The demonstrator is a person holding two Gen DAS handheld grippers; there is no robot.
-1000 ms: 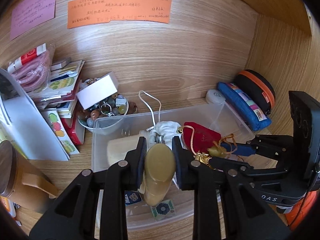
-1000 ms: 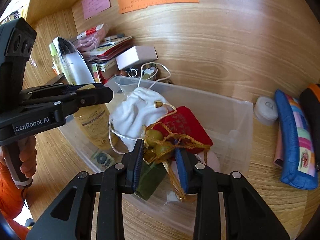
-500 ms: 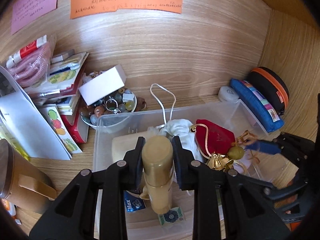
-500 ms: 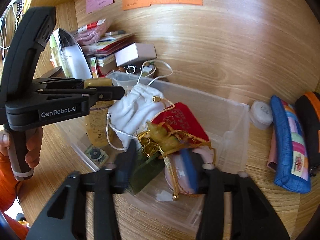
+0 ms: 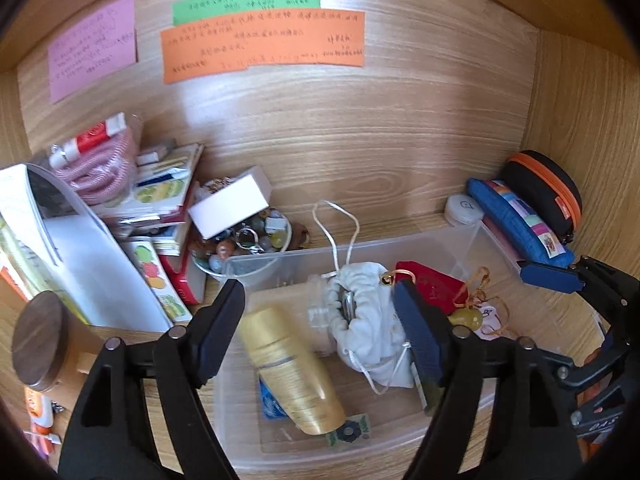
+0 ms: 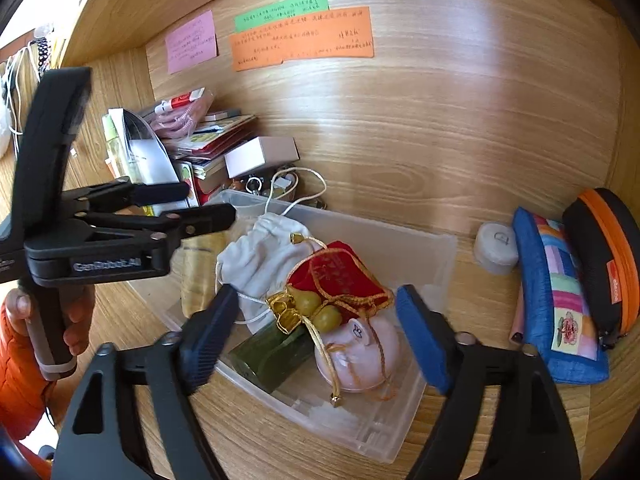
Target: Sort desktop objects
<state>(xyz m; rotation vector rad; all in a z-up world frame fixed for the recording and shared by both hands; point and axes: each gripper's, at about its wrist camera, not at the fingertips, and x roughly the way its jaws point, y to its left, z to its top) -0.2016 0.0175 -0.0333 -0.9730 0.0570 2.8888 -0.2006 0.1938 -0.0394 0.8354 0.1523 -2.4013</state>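
A clear plastic bin (image 5: pixel 400 240) (image 6: pixel 420 408) sits on the wooden desk. Inside it lie a gold bottle (image 5: pixel 292 368) (image 6: pixel 198 272) on its side, a white drawstring pouch (image 5: pixel 368 320) (image 6: pixel 260 256), a red pouch (image 5: pixel 432 284) (image 6: pixel 340 276), a yellow-green gourd charm (image 5: pixel 466 318) (image 6: pixel 316 308) with gold cord, a pink round case (image 6: pixel 360 360) and a green block (image 6: pixel 272 356). My left gripper (image 5: pixel 320 340) (image 6: pixel 200 200) hovers over the bottle, its jaws opening and touching nothing. My right gripper (image 6: pixel 316 338) hangs over the gourd charm, jaws opening, pads clear of it.
A bowl of beads (image 5: pixel 248 240) with a white box (image 5: pixel 230 206) on it, a stack of books (image 5: pixel 160 200) and a wooden-lidded cup (image 5: pixel 38 340) crowd the left. A blue pencil case (image 6: pixel 560 300), a black-orange case (image 6: pixel 604 264) and a white round box (image 6: pixel 496 248) lie to the right. A hand (image 6: pixel 72 320) holds the left gripper's handle.
The left gripper let go of the gold bottle, which now lies tipped over in the bin. The right gripper released the gourd charm onto the pink case and rose slightly.
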